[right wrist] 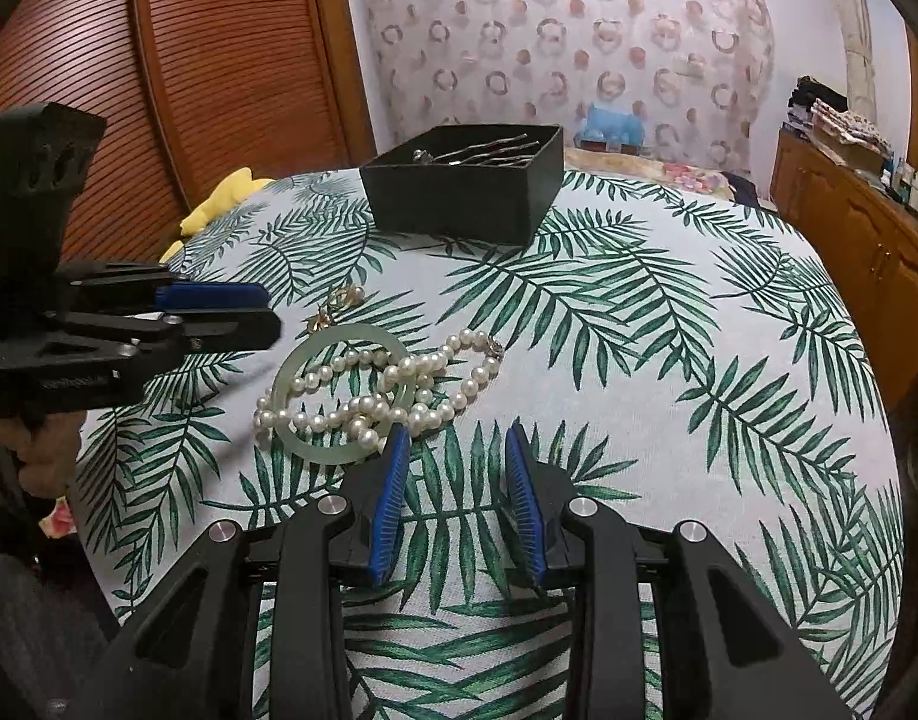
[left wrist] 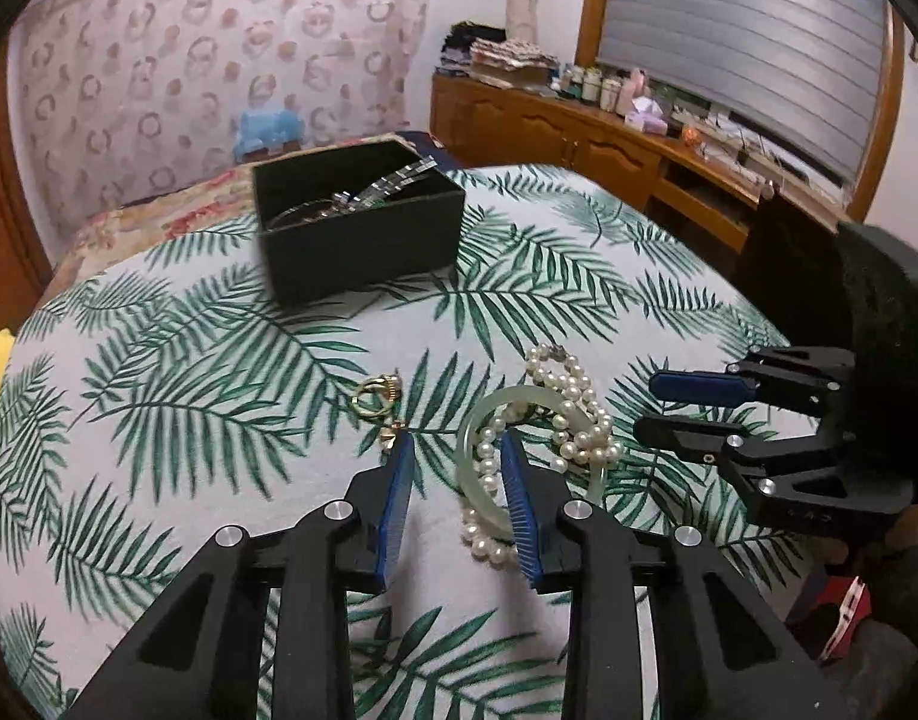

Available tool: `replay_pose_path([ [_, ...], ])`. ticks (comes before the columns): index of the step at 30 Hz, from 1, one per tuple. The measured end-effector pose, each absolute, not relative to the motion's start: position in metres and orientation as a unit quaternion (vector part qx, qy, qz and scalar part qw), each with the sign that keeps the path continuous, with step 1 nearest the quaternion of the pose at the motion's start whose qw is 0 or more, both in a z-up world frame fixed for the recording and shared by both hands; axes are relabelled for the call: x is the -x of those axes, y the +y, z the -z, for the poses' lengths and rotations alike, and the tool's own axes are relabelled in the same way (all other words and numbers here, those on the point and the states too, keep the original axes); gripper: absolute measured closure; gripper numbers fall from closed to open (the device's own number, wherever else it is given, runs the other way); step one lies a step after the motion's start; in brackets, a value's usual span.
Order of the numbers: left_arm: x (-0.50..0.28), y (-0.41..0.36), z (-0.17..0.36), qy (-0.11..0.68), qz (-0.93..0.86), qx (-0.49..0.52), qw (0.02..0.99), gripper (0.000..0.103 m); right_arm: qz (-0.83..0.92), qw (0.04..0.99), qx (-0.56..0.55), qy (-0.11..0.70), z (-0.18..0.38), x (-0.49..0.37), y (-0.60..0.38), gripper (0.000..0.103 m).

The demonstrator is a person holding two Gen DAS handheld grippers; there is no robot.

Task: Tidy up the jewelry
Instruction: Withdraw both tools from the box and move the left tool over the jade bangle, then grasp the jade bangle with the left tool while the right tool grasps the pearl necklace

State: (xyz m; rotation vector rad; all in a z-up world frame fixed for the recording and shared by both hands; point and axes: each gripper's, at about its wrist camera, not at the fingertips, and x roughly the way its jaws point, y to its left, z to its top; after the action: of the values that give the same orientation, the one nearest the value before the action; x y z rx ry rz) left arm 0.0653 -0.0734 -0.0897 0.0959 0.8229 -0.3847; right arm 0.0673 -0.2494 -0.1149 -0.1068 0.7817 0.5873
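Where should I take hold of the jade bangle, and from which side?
Grip the jade bangle on its bare arc nearest the left tool, with one finger inside the ring and one outside. It lies flat on the leaf-print cloth, and the pearl strand drapes over its other side, so that arc probably lifts cleanest.

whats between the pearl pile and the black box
Only bare leaf-print cloth lies between the pearl necklace and the black box; the right wrist view shows it best. The gold earrings sit off to the side, by the jade bangle.
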Motion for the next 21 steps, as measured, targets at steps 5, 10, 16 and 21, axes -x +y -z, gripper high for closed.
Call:
replay_pose_path([
  [5,-0.080,-0.087,0.097,0.412,0.181,-0.084,0.889,0.085,-0.288,0.880,0.051,0.376,0.117,-0.068,-0.250,0.067],
  [10,-0.091,-0.089,0.104,0.425,0.189,-0.087,0.881,0.085,-0.288,0.879,0.047,0.378,0.118,-0.069,-0.250,0.067],
  [16,-0.098,-0.088,0.104,0.429,0.200,-0.075,0.877,0.084,-0.287,0.879,0.045,0.379,0.117,-0.069,-0.250,0.067],
  [21,-0.104,-0.088,0.103,0.435,0.211,-0.068,0.873,0.085,-0.288,0.878,0.045,0.381,0.118,-0.070,-0.250,0.067],
])
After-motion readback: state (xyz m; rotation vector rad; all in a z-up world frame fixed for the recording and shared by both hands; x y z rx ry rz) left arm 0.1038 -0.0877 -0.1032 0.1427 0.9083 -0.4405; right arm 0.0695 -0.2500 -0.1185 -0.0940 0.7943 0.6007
